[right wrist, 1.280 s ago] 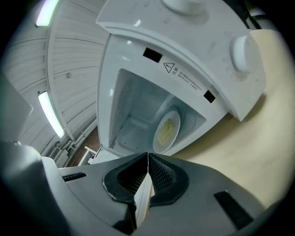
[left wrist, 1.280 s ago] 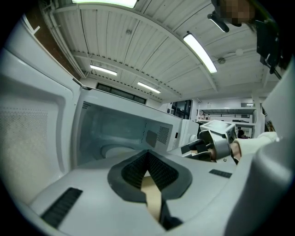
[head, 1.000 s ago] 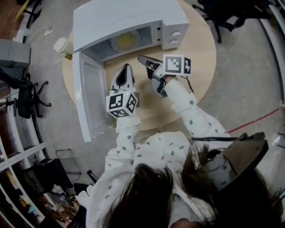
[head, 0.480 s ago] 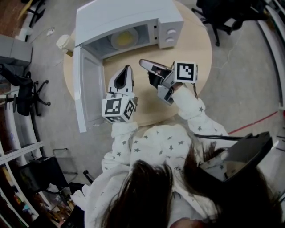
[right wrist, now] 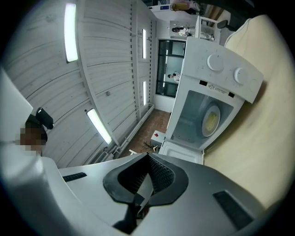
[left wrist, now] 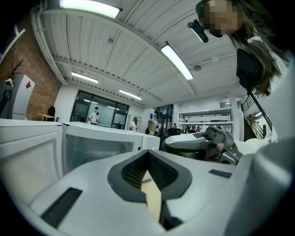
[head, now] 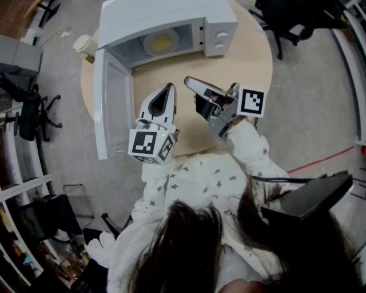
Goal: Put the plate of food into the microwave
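Note:
The plate of yellow food sits inside the white microwave at the far side of the round table; the right gripper view also shows the plate in the cavity. The microwave door hangs wide open to the left. My left gripper is over the table in front of the cavity, jaws shut and empty, tips meeting. My right gripper hovers beside it, pointing left, also shut with nothing held. Both are well short of the microwave.
The microwave stands on a round wooden table. A paper cup stands at the table's left edge behind the door. Office chairs stand on the floor to the left and at the top right.
Both grippers have drawn back from the microwave toward the person. The right one has swung out to the right. The plate stays inside and the door stays open.

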Tool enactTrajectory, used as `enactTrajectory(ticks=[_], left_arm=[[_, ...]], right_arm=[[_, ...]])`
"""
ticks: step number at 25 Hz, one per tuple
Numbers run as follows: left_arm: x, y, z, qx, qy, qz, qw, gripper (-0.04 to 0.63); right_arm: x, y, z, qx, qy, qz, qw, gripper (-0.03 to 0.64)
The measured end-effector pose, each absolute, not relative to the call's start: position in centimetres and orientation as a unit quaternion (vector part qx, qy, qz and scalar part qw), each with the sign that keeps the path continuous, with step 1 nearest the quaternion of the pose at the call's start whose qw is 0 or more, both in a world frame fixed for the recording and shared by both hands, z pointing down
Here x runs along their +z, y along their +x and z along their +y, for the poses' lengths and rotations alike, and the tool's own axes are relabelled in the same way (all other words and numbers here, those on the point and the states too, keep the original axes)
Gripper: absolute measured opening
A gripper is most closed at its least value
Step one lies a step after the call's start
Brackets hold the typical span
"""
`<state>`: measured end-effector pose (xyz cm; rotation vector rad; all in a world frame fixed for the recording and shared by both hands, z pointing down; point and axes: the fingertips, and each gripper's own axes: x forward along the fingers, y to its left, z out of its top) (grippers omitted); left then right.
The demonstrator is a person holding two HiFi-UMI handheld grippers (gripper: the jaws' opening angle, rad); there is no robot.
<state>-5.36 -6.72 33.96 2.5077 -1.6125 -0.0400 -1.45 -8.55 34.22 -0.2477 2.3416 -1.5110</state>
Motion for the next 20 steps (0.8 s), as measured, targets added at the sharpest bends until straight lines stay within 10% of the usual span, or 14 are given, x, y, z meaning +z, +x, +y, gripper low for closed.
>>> enactTrajectory(ticks=[20], left_arm=[[33.62, -5.61, -5.67, -0.007, 0.842, -0.536, 0.066, 0.002]], right_arm=[[34.07, -1.2, -7.63, -0.545, -0.073, 0.81, 0.202, 0.006]])
